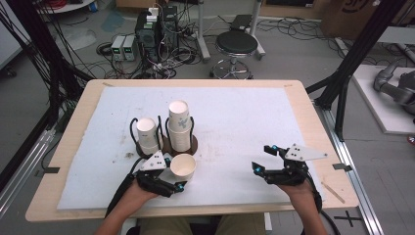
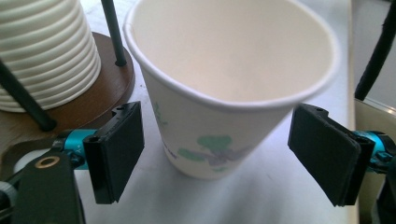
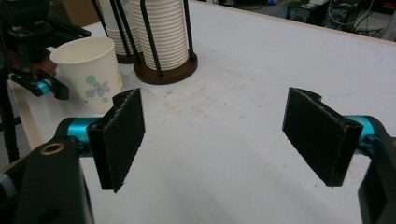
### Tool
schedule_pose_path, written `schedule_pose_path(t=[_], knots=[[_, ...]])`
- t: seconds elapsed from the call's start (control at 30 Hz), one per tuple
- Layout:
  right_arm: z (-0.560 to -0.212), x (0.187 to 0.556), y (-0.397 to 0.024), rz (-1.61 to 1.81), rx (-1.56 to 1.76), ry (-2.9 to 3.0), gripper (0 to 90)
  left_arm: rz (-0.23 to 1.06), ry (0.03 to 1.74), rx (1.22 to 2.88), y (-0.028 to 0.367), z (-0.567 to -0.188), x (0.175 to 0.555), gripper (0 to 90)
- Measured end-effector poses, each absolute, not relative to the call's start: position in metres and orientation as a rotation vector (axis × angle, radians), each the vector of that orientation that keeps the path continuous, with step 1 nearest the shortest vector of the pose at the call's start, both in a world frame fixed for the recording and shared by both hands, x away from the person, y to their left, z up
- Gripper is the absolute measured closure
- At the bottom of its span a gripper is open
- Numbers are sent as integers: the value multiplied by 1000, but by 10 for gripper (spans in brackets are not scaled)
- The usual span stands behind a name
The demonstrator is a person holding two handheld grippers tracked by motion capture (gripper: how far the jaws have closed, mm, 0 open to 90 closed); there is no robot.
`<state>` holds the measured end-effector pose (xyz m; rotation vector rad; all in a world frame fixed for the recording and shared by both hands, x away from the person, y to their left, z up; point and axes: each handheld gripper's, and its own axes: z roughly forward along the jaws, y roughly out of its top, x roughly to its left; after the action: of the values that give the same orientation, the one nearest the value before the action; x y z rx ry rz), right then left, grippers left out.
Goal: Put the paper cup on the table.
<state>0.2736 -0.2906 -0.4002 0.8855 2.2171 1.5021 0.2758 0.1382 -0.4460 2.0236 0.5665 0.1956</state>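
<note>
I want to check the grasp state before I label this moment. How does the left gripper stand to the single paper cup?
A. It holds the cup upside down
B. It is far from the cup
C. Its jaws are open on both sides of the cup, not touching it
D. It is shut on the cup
C: in the left gripper view the left gripper has a gap between each pad and the upright cup.

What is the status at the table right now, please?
Left gripper open, jaws astride the loose paper cup, no contact. Right gripper open, holding nothing. Cup stacks in holders just behind.
</note>
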Motion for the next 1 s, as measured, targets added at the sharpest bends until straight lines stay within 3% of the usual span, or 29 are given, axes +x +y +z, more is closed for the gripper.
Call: schedule_pose_path(t=[0.3, 0.7, 1.0], knots=[[-400, 273, -292, 1494, 894, 2215, 217, 268, 562, 1884, 174, -426, 254, 185], [-402, 270, -300, 1408, 930, 2185, 217, 444, 699, 1647, 226, -413, 249, 187], [-408, 267, -310, 1344, 990, 2150, 217, 503, 759, 1581, 249, -414, 249, 187]])
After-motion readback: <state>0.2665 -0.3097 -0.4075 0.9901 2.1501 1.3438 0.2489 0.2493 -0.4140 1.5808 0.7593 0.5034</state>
